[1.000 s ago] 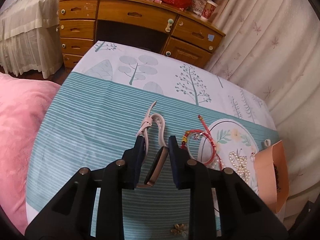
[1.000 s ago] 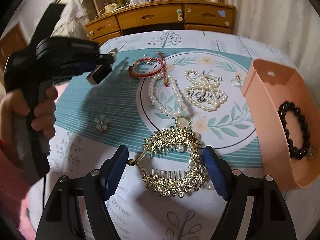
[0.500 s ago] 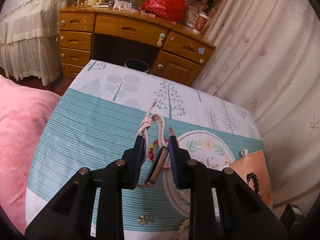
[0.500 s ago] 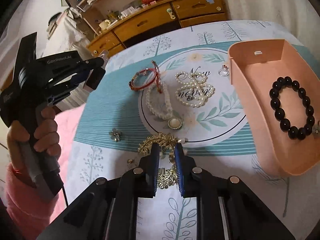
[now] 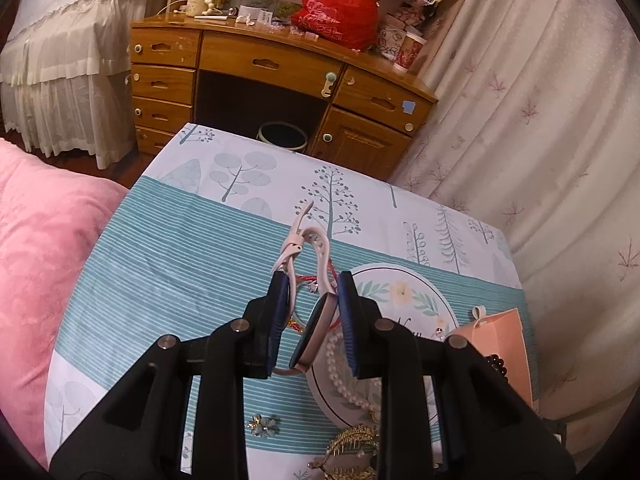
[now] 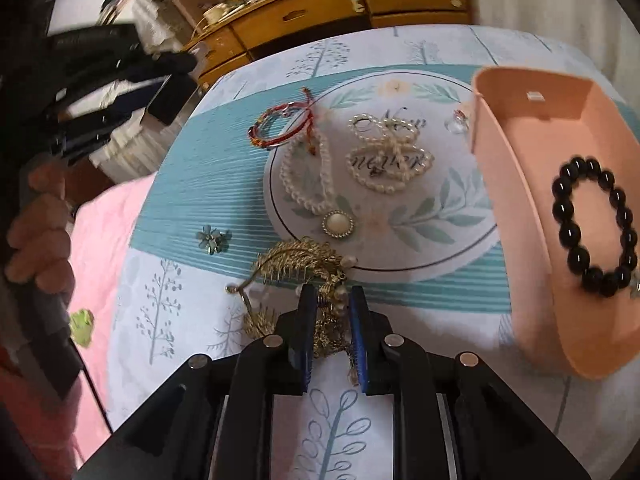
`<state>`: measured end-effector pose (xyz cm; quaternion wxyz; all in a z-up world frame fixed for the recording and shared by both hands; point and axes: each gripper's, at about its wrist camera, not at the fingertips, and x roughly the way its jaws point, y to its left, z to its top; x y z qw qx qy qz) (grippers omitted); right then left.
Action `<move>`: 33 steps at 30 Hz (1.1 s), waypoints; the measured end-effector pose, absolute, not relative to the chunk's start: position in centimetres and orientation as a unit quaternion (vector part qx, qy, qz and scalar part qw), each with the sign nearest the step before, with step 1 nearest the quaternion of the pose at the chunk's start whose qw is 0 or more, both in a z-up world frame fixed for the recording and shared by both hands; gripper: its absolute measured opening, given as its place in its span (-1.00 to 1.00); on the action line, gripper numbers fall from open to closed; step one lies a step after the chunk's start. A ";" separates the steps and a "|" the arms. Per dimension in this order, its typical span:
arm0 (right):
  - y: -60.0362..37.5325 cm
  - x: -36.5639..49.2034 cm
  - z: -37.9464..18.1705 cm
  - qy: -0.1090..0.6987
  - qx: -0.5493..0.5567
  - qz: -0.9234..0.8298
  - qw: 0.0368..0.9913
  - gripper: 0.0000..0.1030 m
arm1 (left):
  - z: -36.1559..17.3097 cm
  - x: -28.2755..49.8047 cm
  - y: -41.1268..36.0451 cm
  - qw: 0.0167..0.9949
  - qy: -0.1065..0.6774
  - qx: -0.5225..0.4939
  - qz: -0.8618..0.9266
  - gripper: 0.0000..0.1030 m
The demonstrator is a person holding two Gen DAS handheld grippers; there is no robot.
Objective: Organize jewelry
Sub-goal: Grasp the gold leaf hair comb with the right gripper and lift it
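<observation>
My left gripper (image 5: 311, 285) is shut on a white-strapped smartwatch (image 5: 313, 330) and holds it above the table; it also shows in the right wrist view (image 6: 170, 98). My right gripper (image 6: 331, 296) is shut on a gold hair comb (image 6: 298, 268) and lifts it off the cloth. A peach tray (image 6: 508, 184) at the right holds a black bead bracelet (image 6: 594, 222). On the round mat lie a red string bracelet (image 6: 280, 130), a pearl necklace with a pendant (image 6: 316, 192) and a pearl bow piece (image 6: 386, 160).
A small flower brooch (image 6: 213, 239) lies on the teal stripes left of the comb. A small clear ring (image 6: 456, 122) sits by the tray's left wall. A wooden desk (image 5: 276, 64) stands beyond the table, a pink blanket (image 5: 44, 248) to the left.
My right gripper closed on the gold comb and lifted it. My left gripper rose higher with the watch and moved toward the round mat.
</observation>
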<state>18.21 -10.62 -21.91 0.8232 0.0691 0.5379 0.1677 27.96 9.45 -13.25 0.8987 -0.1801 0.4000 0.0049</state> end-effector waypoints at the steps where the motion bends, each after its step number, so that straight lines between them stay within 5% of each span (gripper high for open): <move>1: -10.4 18.3 -21.9 0.536 0.060 0.171 0.825 -0.75 | -13.2 27.9 9.4 0.899 0.399 -0.180 0.009 -0.57; 9: -11.8 18.9 -21.3 0.537 0.081 0.207 0.814 -1.00 | -12.3 27.4 8.0 0.901 0.392 -0.187 0.022 -0.57; 17: -14.0 19.6 -21.4 0.560 0.112 0.226 0.789 -1.00 | -11.0 27.2 5.4 0.905 0.384 -0.184 0.023 -0.56; 20: -14.2 19.8 -21.4 0.567 0.116 0.220 0.785 -0.83 | -10.6 27.0 4.9 0.904 0.384 -0.186 0.020 -0.56; 22: -14.0 19.9 -21.6 0.569 0.118 0.218 0.784 -0.39 | -10.5 27.0 4.8 0.903 0.389 -0.182 0.018 -0.56; 23: -13.7 19.9 -21.6 0.570 0.117 0.217 0.784 -0.35 | -10.5 27.0 4.9 0.903 0.390 -0.178 0.018 -0.56; 29: -12.1 19.8 -21.5 0.567 0.093 0.180 0.799 -0.37 | -11.0 27.0 6.2 0.899 0.403 -0.172 0.005 -0.56; 33: -10.4 19.5 -21.7 0.572 0.047 0.145 0.806 -0.69 | -11.3 27.3 7.3 0.894 0.414 -0.170 -0.012 -0.56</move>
